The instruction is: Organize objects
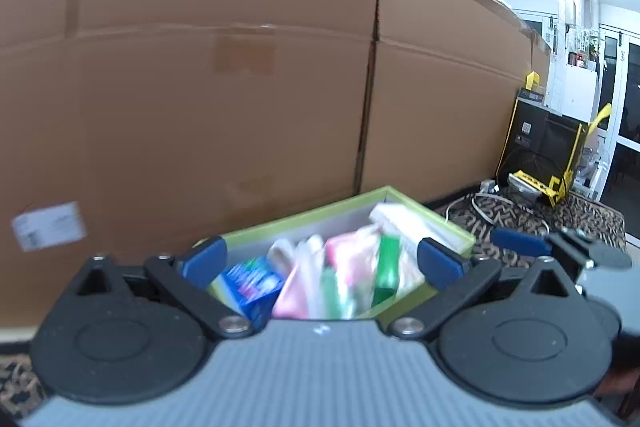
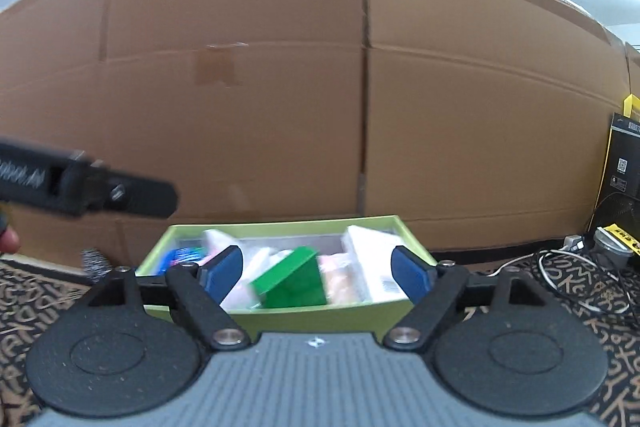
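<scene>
A light-green open box (image 1: pixel 304 217) (image 2: pixel 280 227) sits on a patterned cloth against a cardboard wall. It holds several small packets, among them a blue carton (image 1: pixel 252 287), a pink packet (image 1: pixel 296 291), a green carton (image 2: pixel 292 285) and a white packet (image 2: pixel 372 263). My left gripper (image 1: pixel 322 259) hovers in front of the box, open wide, with nothing between its blue pads. My right gripper (image 2: pixel 317 273) is also open and empty, facing the box's front wall. Its blue finger (image 1: pixel 520 243) shows at the right of the left wrist view. The left gripper's black finger (image 2: pixel 120 193) crosses the right wrist view's left side.
A tall cardboard box (image 1: pixel 240 67) (image 2: pixel 320 87) fills the background right behind the green box. A black and yellow bag (image 1: pixel 536 143) and loose white cables (image 2: pixel 568 275) lie to the right. A small silvery scrubber (image 2: pixel 94 261) sits left of the box.
</scene>
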Tool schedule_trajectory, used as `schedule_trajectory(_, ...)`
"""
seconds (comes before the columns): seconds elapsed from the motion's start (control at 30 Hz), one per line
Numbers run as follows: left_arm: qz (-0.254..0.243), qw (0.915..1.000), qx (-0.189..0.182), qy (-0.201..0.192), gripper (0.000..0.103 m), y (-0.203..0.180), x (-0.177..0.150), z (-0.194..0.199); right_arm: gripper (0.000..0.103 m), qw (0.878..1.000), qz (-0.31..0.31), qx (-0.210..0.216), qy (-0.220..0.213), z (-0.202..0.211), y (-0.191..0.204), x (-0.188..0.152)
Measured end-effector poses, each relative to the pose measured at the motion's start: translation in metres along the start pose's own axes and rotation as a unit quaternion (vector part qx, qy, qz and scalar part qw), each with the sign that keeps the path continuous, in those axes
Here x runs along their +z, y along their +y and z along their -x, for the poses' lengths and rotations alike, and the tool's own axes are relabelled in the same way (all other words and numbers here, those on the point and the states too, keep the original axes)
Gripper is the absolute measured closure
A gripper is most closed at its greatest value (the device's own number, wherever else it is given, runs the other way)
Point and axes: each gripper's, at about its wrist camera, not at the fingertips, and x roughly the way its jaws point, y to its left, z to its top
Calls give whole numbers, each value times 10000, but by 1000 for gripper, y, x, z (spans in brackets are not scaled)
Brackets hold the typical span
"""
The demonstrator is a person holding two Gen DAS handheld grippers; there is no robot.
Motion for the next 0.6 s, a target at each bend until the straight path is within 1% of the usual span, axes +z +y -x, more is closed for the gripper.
schedule_trajectory(0.13,210,9996,202,44,0,26,-35,48,18,9997,-4,193,114,16,26,-21)
schedule_trajectory(0.2,339,9987,356,165,0,41,-53,66,18,9992,-38,313,234,18,39,-33)
schedule_trajectory(0.3,574,9953,666,395,0,58,-79,83,18,9966,-194,619,504,20,60,-48)
schedule_trajectory(0.37,730,9915,896,595,0,69,-93,90,18,9946,-252,751,672,20,73,-57)
schedule_trajectory(0.5,924,9821,1396,859,0,92,-118,105,18,9907,-165,966,940,21,102,-65)
schedule_trajectory(0.6,1009,9766,1618,991,0,110,-127,108,18,9887,0,1096,1024,20,123,-64)
